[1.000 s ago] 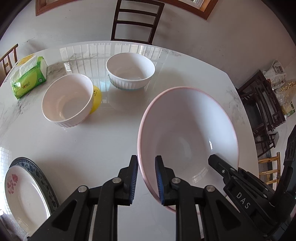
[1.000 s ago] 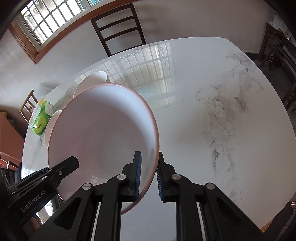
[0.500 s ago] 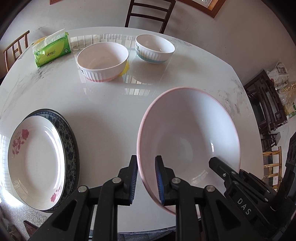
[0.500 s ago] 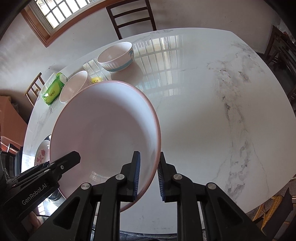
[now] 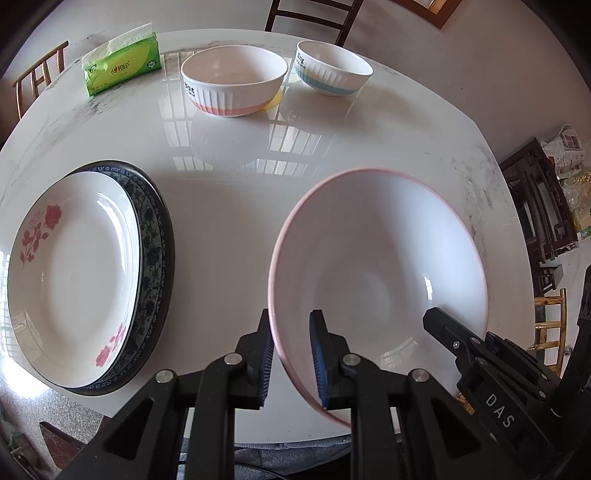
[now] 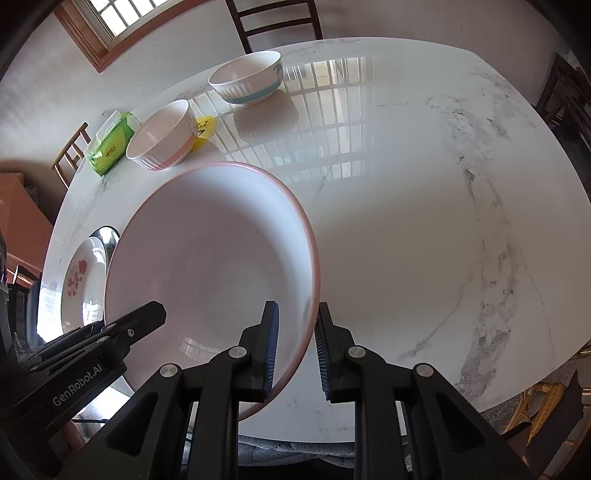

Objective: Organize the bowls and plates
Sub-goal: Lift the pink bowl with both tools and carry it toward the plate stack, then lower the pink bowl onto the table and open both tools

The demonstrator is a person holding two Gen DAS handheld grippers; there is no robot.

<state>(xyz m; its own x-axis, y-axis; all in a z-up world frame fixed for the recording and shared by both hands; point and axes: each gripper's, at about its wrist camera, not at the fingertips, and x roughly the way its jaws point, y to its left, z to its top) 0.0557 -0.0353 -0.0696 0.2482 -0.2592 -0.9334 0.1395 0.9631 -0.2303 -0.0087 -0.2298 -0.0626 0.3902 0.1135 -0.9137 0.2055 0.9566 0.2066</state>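
A large white bowl with a pink rim (image 5: 376, 266) is held above the white marble table (image 5: 229, 206) by both grippers. My left gripper (image 5: 291, 354) is shut on its left rim. My right gripper (image 6: 295, 347) is shut on its right rim; the bowl also shows in the right wrist view (image 6: 210, 266). A white rose plate (image 5: 70, 273) lies stacked on a dark blue patterned plate (image 5: 155, 258) at the left. A pink-banded bowl (image 5: 234, 85) and a blue-banded bowl (image 5: 332, 68) stand at the far side.
A green tissue pack (image 5: 122, 68) lies at the far left. A yellow item (image 5: 275, 99) sits behind the pink-banded bowl. Chairs (image 5: 310, 16) stand around the table, and dark furniture (image 5: 539, 206) is at the right. The table's right half (image 6: 424, 229) shows bare marble.
Both grippers have carried the large bowl back toward the near edge and higher. The small bowls now look farther away, and the stacked plates have come fully into view at the left.
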